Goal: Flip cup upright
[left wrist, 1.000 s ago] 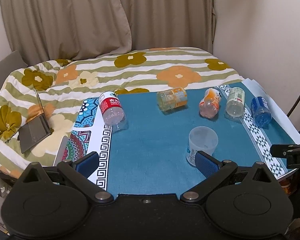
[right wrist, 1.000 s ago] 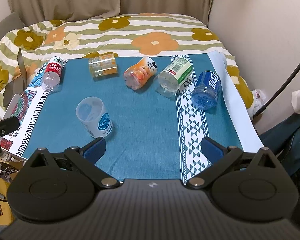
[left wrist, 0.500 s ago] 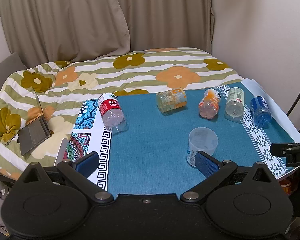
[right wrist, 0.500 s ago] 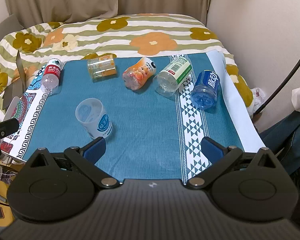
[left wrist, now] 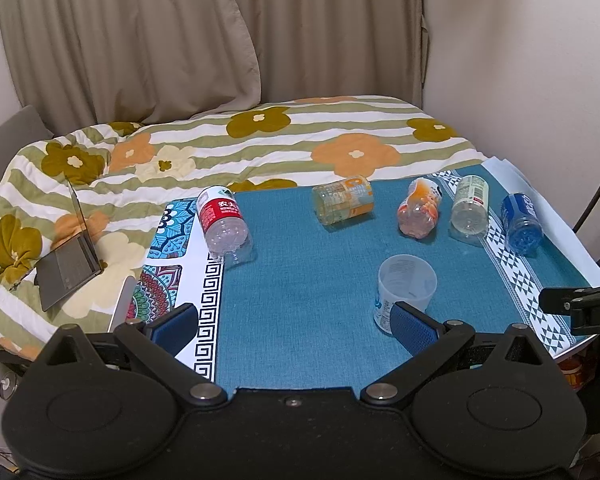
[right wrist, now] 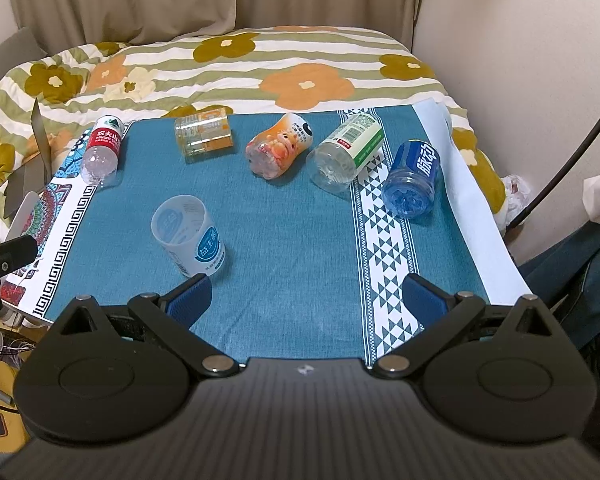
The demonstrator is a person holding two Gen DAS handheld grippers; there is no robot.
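The cup (right wrist: 189, 236), a translucent white one with a blue round label, rests on the teal tablecloth (right wrist: 292, 248) with its flat base showing toward the cameras, upside down or steeply tipped; which of the two I cannot tell. In the right wrist view it sits just beyond the left finger pad of the right gripper (right wrist: 306, 298), whose jaws stand wide apart with nothing between them, and the blue label is plain to read there. The left wrist view shows the same cup (left wrist: 406, 286) from the other side: its label is mostly hidden and its lower edge is covered by the right pad of the left gripper (left wrist: 294, 322), also spread wide and empty. Beyond the cup five bottles lie on their sides in a loose row: a red-labelled bottle (right wrist: 102, 148) to the far left on the patterned white border, then a yellow bottle (right wrist: 204, 134), an orange bottle (right wrist: 280, 150), a green-labelled bottle (right wrist: 346, 152) and a blue bottle (right wrist: 412, 178). Only the left wrist view shows the open laptop (left wrist: 70, 268) fully, on the flowered blanket (left wrist: 300, 144) left of the cloth; the right wrist view catches just its edge.
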